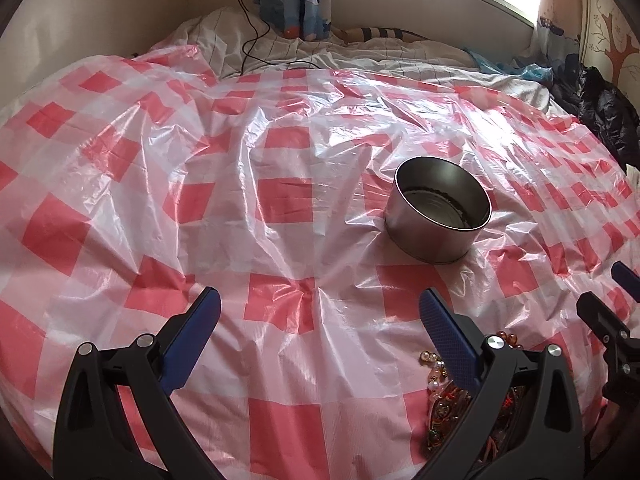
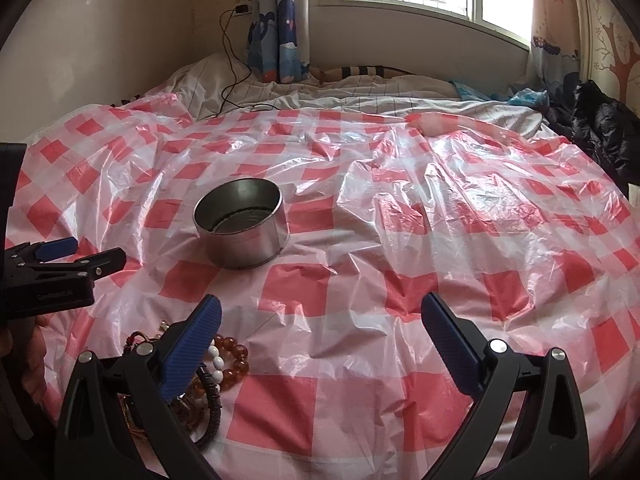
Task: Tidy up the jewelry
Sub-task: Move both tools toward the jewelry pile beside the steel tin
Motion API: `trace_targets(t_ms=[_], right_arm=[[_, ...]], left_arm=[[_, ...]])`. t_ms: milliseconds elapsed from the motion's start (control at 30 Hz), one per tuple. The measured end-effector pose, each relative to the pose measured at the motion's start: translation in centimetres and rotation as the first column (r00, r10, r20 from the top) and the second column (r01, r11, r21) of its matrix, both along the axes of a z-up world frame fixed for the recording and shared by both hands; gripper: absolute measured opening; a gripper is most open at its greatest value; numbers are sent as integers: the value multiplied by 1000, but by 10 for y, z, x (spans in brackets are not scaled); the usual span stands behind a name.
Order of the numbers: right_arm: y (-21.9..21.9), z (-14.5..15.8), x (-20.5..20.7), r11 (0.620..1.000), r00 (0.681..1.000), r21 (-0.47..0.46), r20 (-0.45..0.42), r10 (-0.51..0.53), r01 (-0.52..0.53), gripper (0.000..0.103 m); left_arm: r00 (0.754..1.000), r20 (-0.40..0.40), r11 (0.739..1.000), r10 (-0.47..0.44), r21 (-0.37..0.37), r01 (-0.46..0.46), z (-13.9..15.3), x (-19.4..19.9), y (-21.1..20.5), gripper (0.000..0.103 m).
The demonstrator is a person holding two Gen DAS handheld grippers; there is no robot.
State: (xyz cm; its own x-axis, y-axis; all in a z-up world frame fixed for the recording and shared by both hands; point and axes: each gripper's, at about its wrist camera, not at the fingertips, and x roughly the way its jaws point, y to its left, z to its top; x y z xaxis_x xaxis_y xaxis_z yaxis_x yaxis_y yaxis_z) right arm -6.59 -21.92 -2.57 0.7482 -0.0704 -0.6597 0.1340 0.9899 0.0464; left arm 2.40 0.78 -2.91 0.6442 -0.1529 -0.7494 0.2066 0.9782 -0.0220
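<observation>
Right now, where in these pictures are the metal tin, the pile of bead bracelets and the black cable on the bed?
Metal tin (image 2: 244, 250): right wrist view, on its outer side wall.
Bead bracelets (image 2: 234, 362): right wrist view, on the amber beads of the pile.
Black cable (image 1: 250, 46): left wrist view, on its run across the white sheet.

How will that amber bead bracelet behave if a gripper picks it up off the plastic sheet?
The amber bracelet is strung round beads, so it would probably droop and swing rather than hold its shape. The beads look glossy, so they may slip between flat pads. It lies tangled against the white beads and a dark cord, so lifting it could drag those along.
</observation>
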Motion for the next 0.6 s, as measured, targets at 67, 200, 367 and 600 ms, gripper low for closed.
trace_targets(t_ms=[67,200,367,600], right_arm=[[-4,-3,-3,1000,1000,20,-14,-13,13,96],[0,-7,-11,999,1000,35,-24,2,-1,96],[7,-10,-19,1000,1000,23,-25,10,-10,96],[10,-11,-27,1000,1000,30,-18,9,-9,96]], left_arm=[[1000,-11,1000,-10,6,10,-2,-2,-1,95],[999,-20,999,-30,27,30,-4,-11,-3,95],[996,28,995,-84,49,82,6,-29,-7,95],[988,72,986,-136,109,127,11,-48,-15,95]])
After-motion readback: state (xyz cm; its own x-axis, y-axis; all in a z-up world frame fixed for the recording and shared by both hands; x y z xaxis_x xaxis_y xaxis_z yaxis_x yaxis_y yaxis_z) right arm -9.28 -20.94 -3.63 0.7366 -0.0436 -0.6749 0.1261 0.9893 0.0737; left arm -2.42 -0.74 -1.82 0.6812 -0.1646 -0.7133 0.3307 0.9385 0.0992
